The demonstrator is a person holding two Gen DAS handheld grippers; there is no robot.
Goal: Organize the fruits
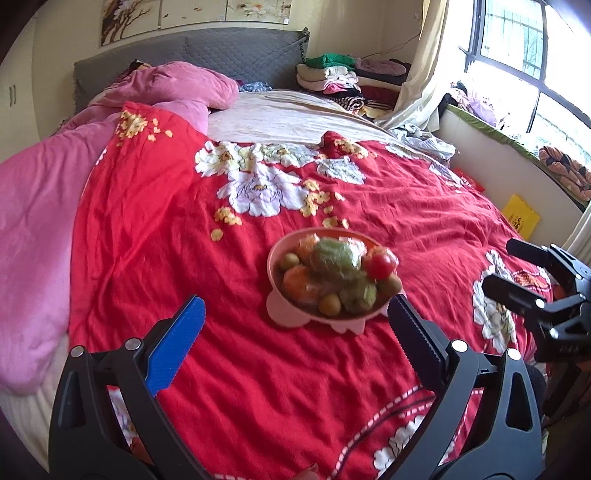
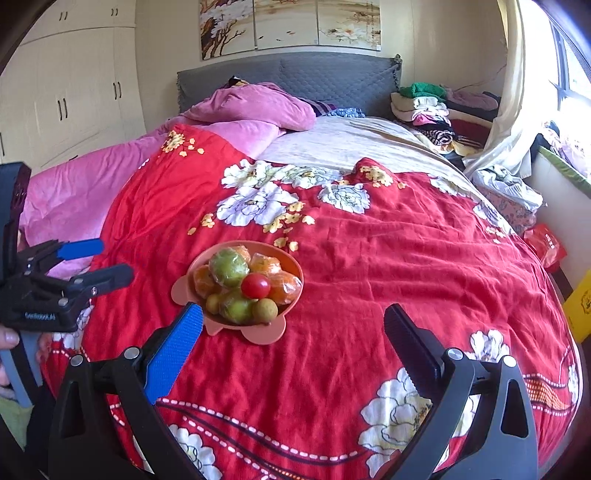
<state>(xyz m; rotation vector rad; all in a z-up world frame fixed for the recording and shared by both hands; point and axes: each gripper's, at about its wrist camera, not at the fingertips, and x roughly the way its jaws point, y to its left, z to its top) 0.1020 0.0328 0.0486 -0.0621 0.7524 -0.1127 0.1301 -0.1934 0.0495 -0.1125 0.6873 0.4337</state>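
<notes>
This is a lived-in bedroom in a home. A wide bed fills the view, spread with a red floral quilt (image 2: pixel 369 280), a rumpled pink duvet (image 2: pixel 255 107) and a beige sheet (image 2: pixel 351 140), and backed by a grey quilted headboard (image 2: pixel 317 77). Above it hangs a three-panel flower painting (image 2: pixel 291 24). Cream built-in wardrobes (image 2: pixel 74 85) with dark handles line one wall. Folded clothes (image 2: pixel 424 107) are stacked at the bed's far corner, and more garments lie along the windowsill (image 1: pixel 476 103) under a large barred window (image 1: pixel 517 40) with a pale curtain (image 1: pixel 424 74). A pink bowl (image 2: pixel 218 328) of fruit sits on the quilt.
</notes>
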